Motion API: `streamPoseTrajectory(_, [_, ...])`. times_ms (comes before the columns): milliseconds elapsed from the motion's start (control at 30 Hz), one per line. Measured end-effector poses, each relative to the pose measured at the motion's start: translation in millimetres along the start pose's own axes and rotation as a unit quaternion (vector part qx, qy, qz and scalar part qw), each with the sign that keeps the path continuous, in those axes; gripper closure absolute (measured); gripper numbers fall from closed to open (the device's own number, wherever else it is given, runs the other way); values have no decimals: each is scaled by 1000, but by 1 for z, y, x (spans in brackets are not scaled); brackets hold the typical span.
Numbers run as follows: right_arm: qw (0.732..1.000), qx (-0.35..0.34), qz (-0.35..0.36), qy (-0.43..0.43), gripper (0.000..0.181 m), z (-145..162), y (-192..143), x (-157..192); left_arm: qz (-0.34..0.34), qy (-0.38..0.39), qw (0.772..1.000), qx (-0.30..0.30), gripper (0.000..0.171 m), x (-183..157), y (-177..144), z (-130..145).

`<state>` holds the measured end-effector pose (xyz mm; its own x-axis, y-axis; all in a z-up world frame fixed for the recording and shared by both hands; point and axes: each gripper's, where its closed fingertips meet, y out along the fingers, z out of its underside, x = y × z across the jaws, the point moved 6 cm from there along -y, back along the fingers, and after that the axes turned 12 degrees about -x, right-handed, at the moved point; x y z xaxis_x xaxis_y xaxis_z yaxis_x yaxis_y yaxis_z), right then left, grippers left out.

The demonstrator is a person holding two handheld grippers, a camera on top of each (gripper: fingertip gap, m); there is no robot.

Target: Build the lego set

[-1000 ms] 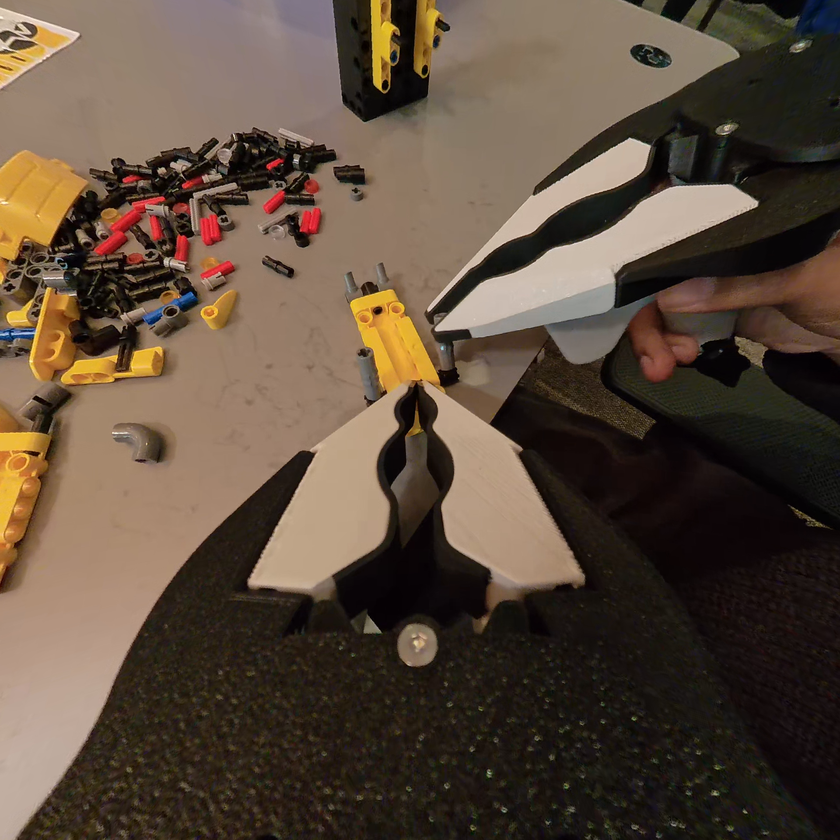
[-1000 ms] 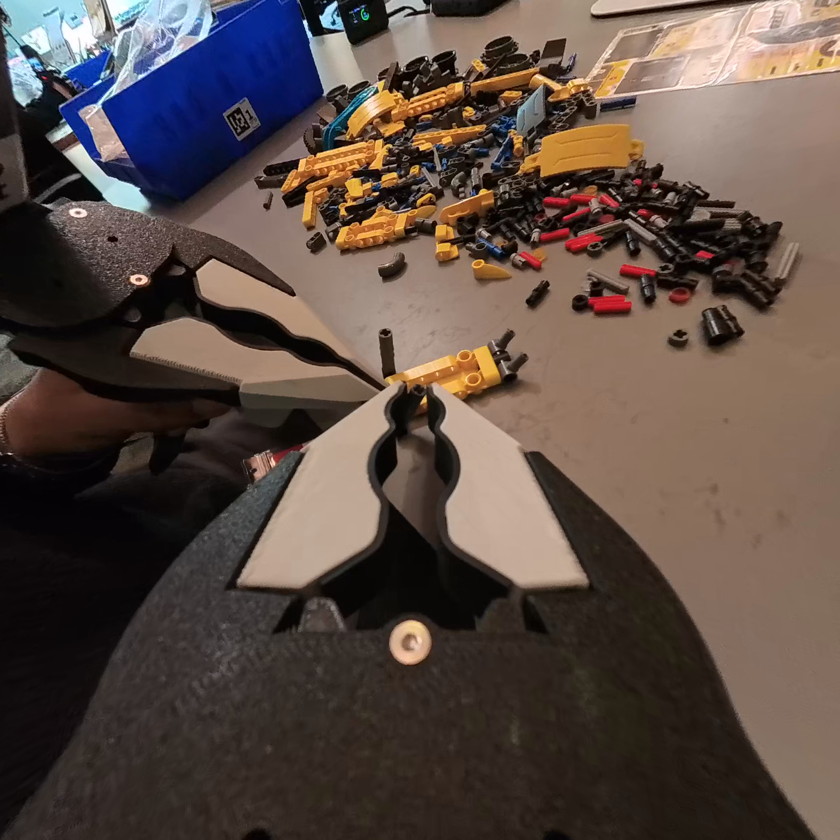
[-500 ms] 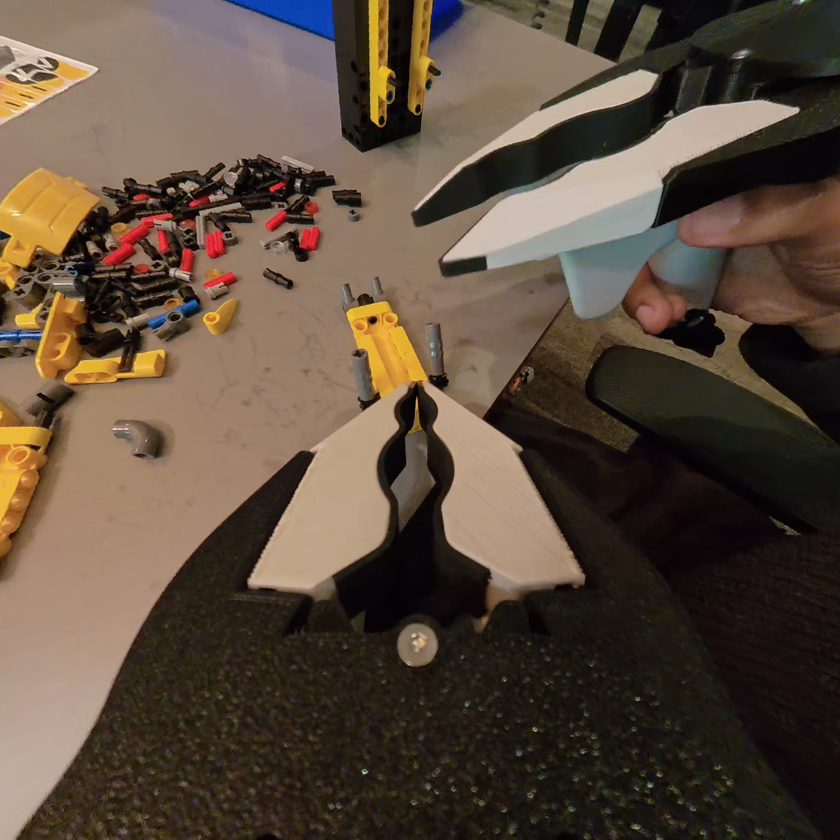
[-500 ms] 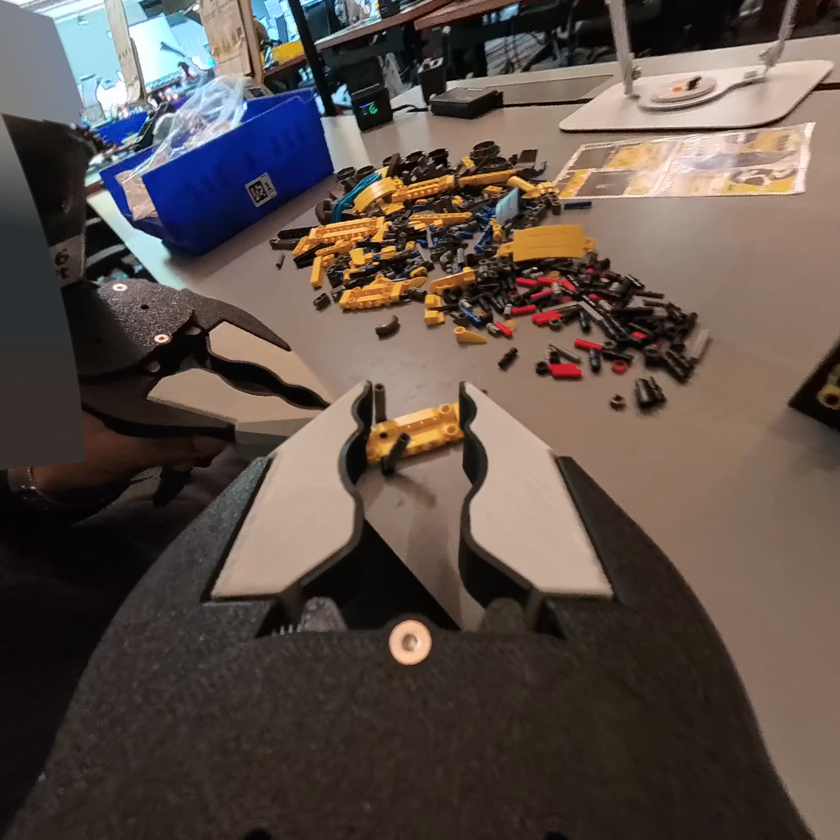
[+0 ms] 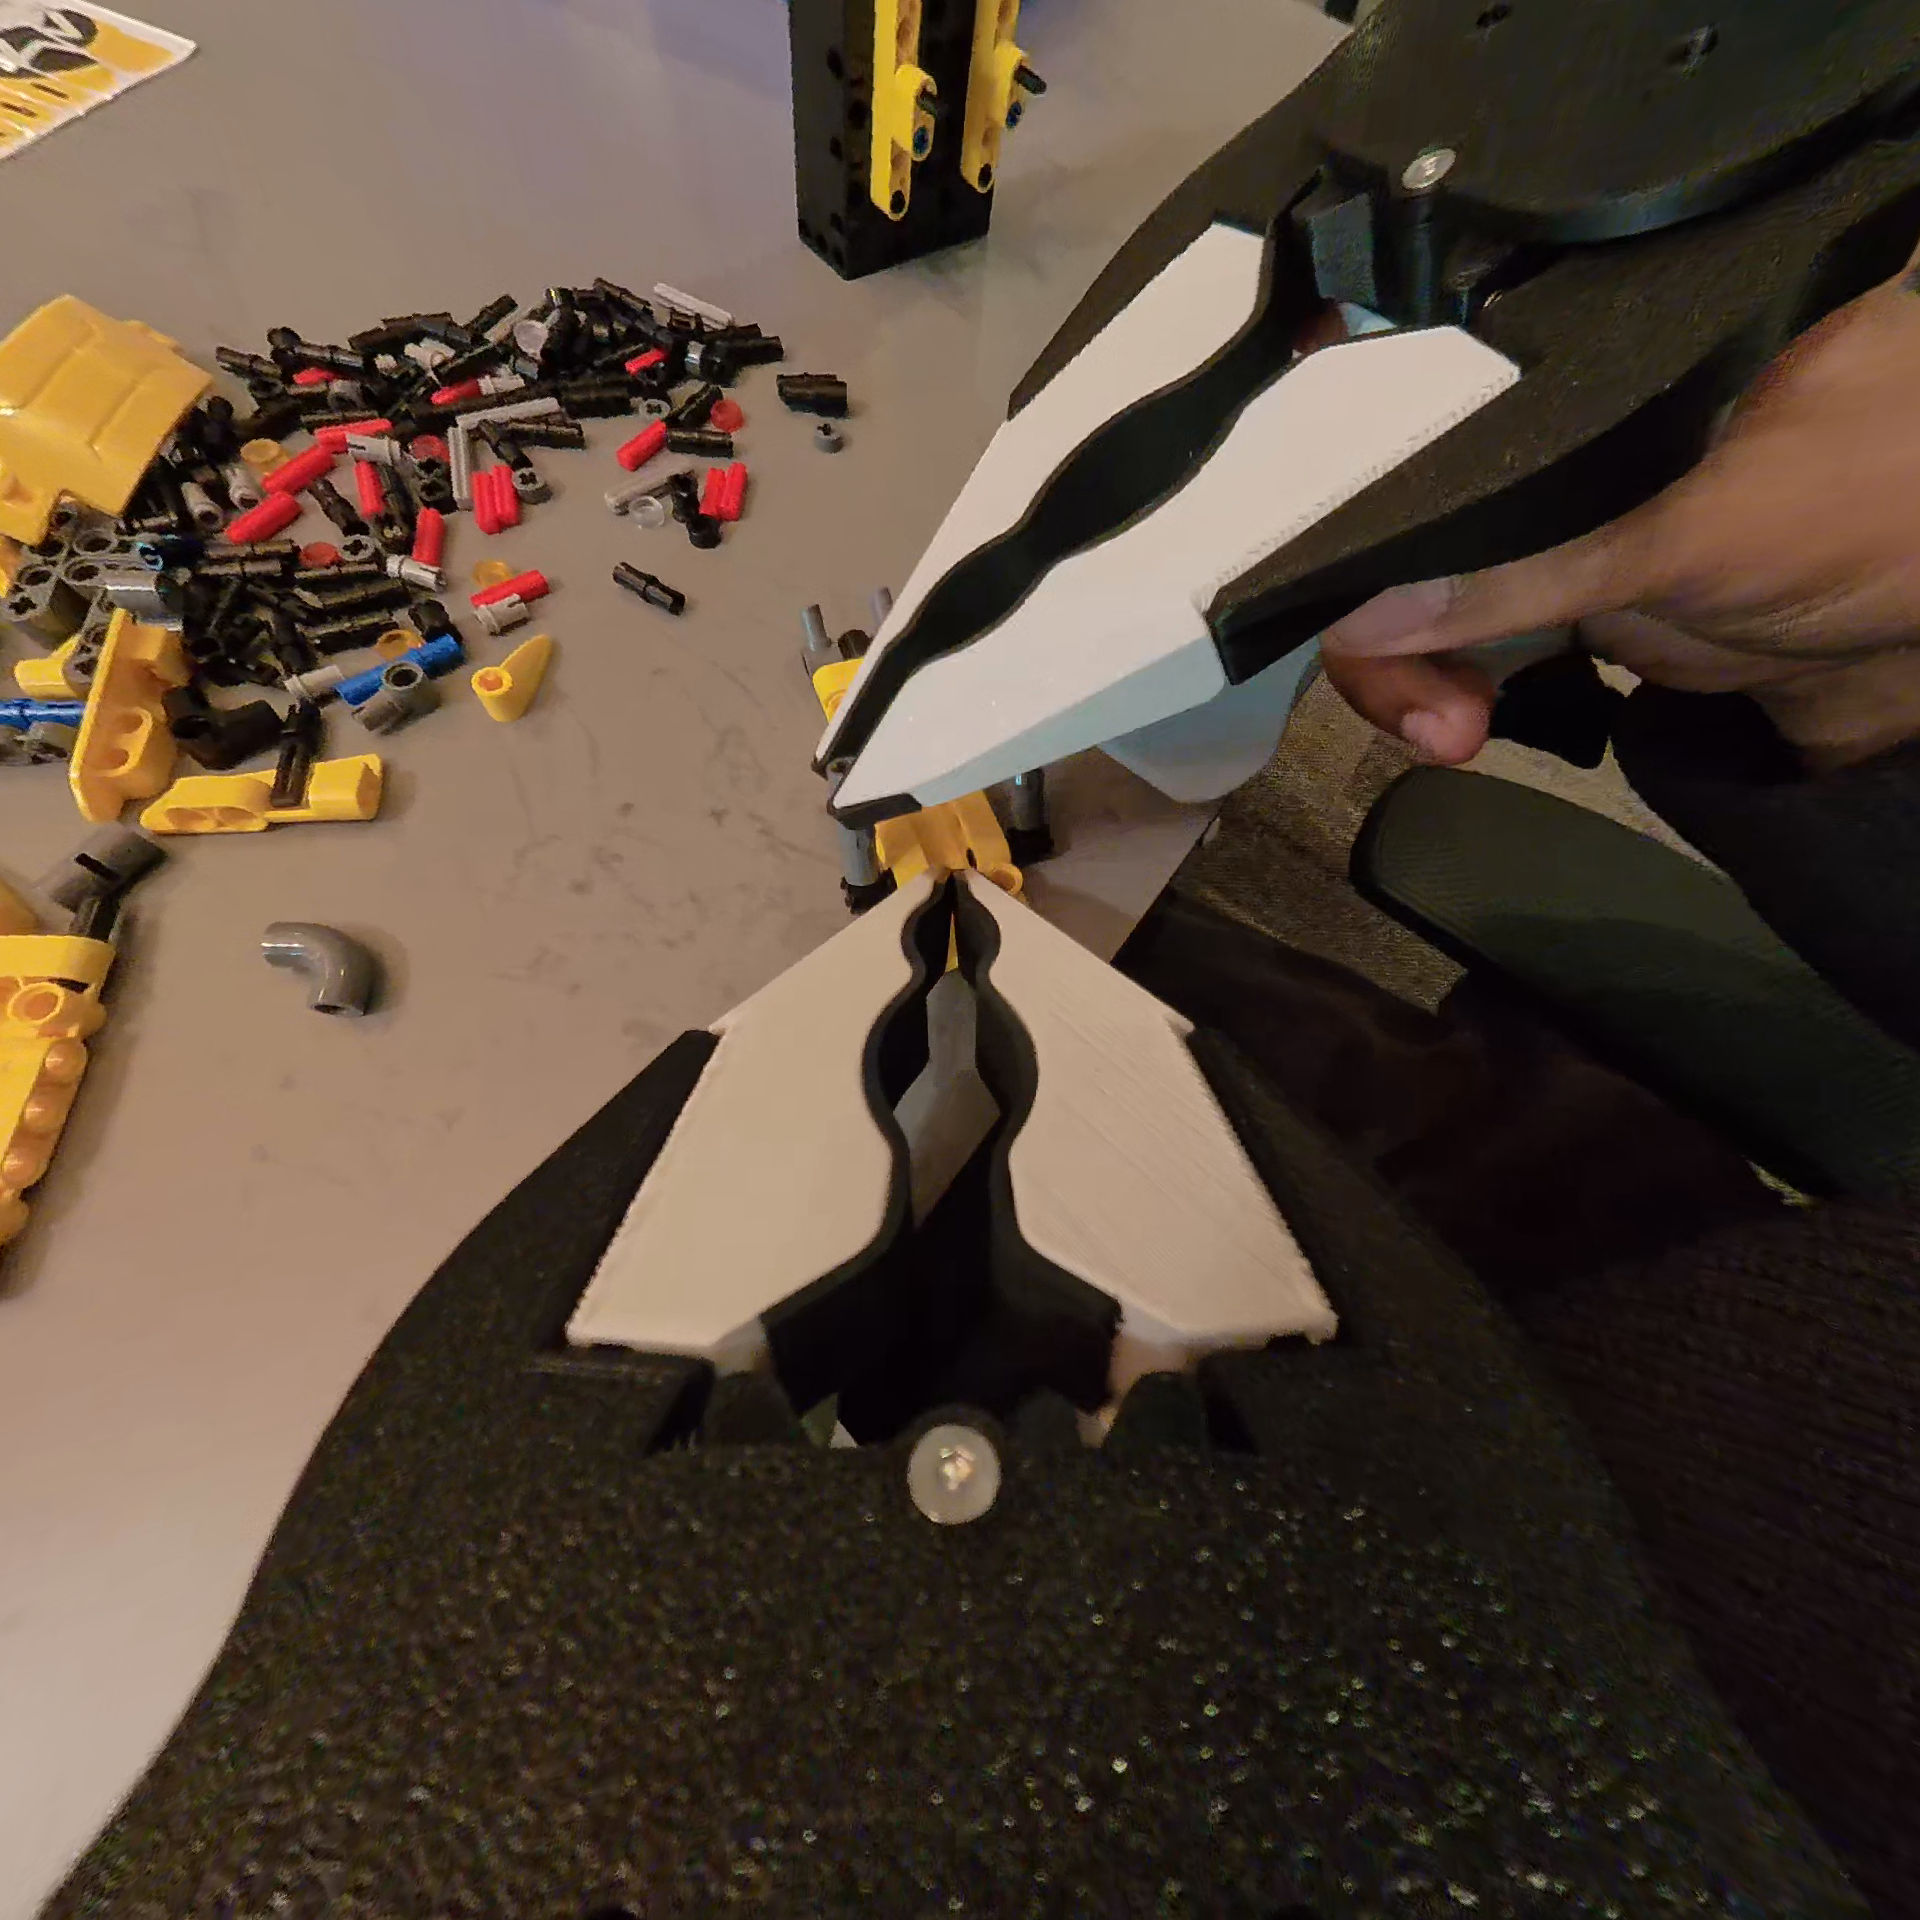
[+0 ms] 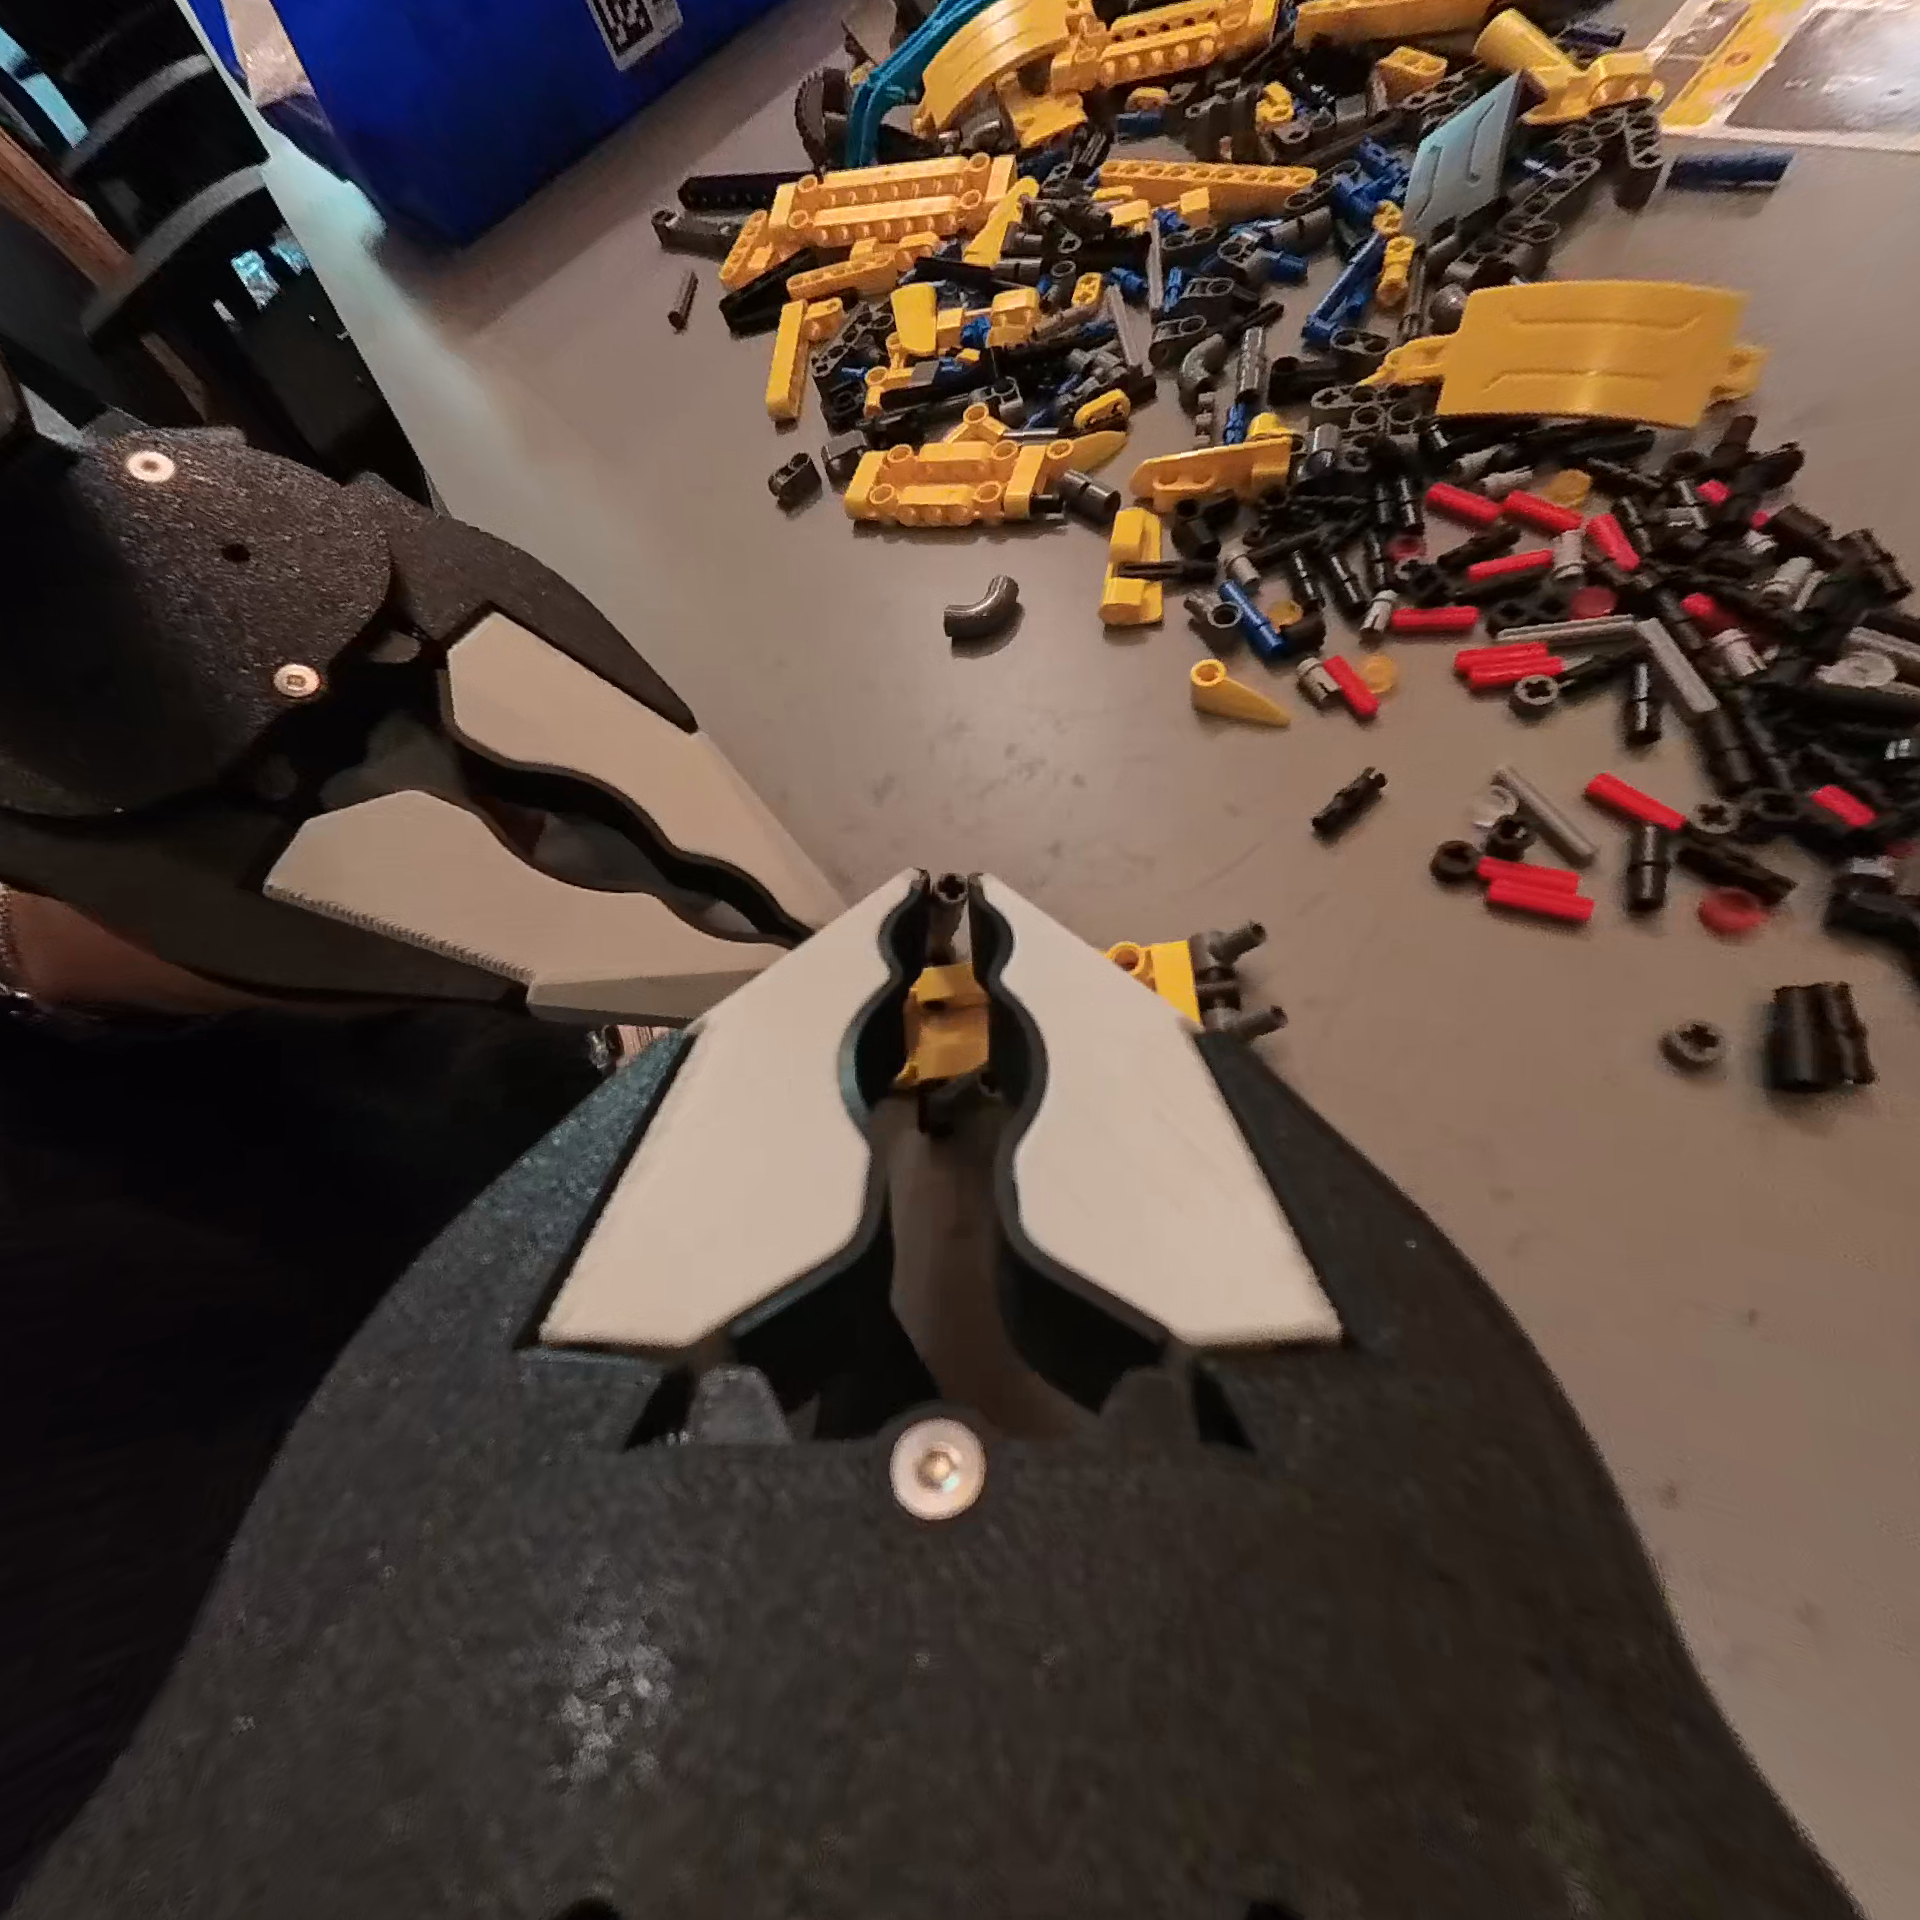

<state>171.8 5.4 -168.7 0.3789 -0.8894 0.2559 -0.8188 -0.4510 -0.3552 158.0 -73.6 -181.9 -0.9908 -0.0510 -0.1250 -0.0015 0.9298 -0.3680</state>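
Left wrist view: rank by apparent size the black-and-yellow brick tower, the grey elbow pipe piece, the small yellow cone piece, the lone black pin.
1. Black-and-yellow brick tower, cropped at the top edge.
2. Grey elbow pipe piece.
3. Small yellow cone piece: close to the elbow, and farther from the camera, so unsure.
4. Lone black pin.
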Motion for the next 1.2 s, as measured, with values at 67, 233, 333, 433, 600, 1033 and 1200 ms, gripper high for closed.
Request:
streamPoseTrajectory(67, [1000,4,2,-1,174,0,1,-1,2,-5,1000,1,171,0,0,0])
streamPoseTrajectory(233, [1000,10,1,5,174,0,1,-4,2,-7,1000,0,171,0,0,0])
streamPoseTrajectory(333, [1000,11,8,7,173,0,1,-6,1,-6,1000,-1,171,0,0,0])
streamPoseTrajectory(433, [1000,11,11,5,173,0,1,-7,1,-7,1000,-1,171,0,0,0])
streamPoseTrajectory(600, [1000,-21,16,8,159,-9,-6,-9,0,-7,1000,-1,171,0,0,0])
streamPoseTrajectory(1033, [986,-129,104,25,156,-8,-58,-49,-31,7,999,-2,171,11,-3,-1])
streamPoseTrajectory(1200, [988,-108,109,12,157,-2,-53,-47,-52,2,998,-26,171,19,-12,-4])
